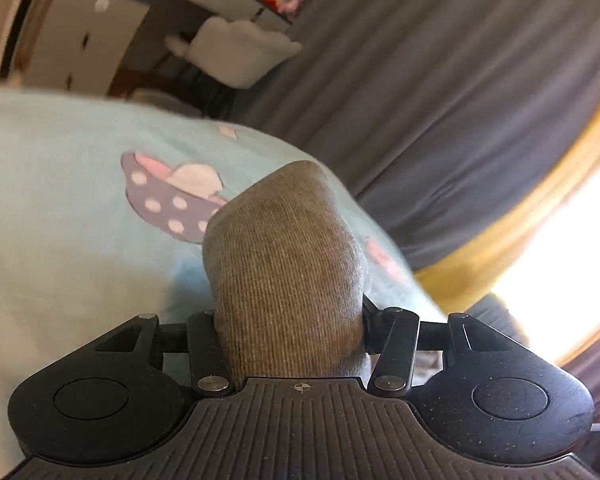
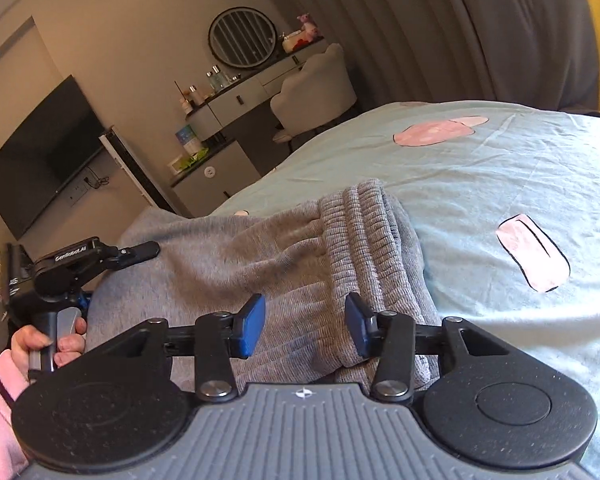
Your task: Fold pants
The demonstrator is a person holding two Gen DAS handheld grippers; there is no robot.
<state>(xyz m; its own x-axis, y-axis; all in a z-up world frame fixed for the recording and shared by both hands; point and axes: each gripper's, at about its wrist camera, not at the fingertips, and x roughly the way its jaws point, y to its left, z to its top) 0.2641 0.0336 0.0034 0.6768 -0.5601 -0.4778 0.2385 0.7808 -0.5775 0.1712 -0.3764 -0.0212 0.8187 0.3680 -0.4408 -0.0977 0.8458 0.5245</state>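
Observation:
The grey pants [image 2: 260,256] lie on a light blue bed sheet [image 2: 500,168], with the ribbed waistband [image 2: 368,232] bunched at their right end. My right gripper [image 2: 305,326] is open, its blue pads [image 2: 252,326] apart just above the fabric near the waistband. My left gripper [image 1: 288,320] is shut on a fold of the grey pants [image 1: 284,248], which bulges up between the jaws and hides the fingertips. The left gripper also shows in the right wrist view [image 2: 100,258] at the far left edge of the pants, held by a hand.
The sheet has pink and purple cartoon prints [image 1: 172,196]. Beyond the bed stand a dresser with a round mirror [image 2: 242,38], a white chair [image 2: 320,84], a wall TV [image 2: 44,152] and grey curtains [image 1: 440,100]. A bright window [image 1: 572,280] is at the right.

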